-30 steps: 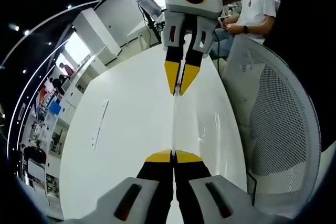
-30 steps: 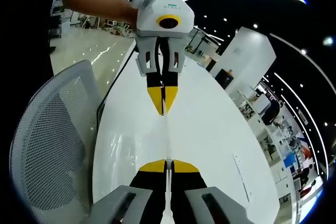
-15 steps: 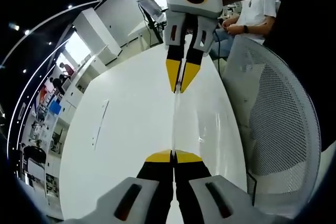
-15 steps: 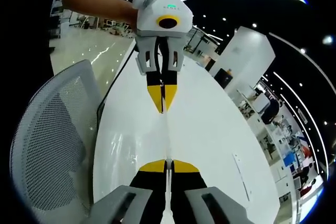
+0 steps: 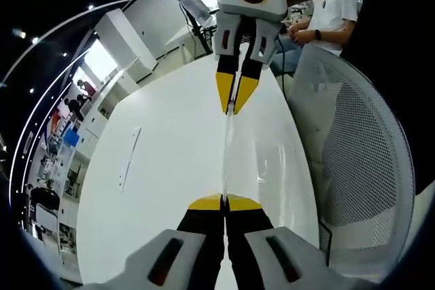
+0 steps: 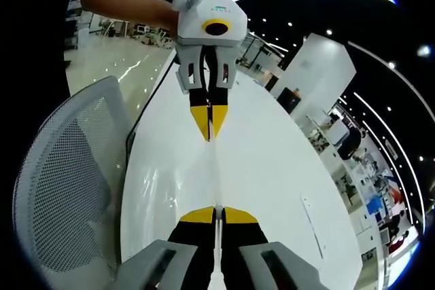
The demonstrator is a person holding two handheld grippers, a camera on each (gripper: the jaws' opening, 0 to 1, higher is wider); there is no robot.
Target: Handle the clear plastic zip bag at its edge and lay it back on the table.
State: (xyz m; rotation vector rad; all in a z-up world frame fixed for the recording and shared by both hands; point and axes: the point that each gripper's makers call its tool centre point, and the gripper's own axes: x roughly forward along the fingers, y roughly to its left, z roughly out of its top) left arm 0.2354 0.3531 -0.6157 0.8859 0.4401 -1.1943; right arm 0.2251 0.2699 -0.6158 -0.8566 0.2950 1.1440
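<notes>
Now both pairs of jaws are pinched on the clear plastic zip bag [image 5: 226,161], the left gripper [image 5: 224,200] at one edge and the right gripper [image 5: 233,105] at the opposite one, and the two have drawn slightly further apart than a second ago, so the bag hangs taut and edge-on above the white table [image 5: 170,168], not yet laid down. It reads as a thin glossy line, almost invisible. A mesh chair [image 5: 360,168] stands beside the table.

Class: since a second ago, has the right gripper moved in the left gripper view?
Yes. The right gripper has drifted slightly toward the top of the view, against the white table, stretching the zip bag.
</notes>
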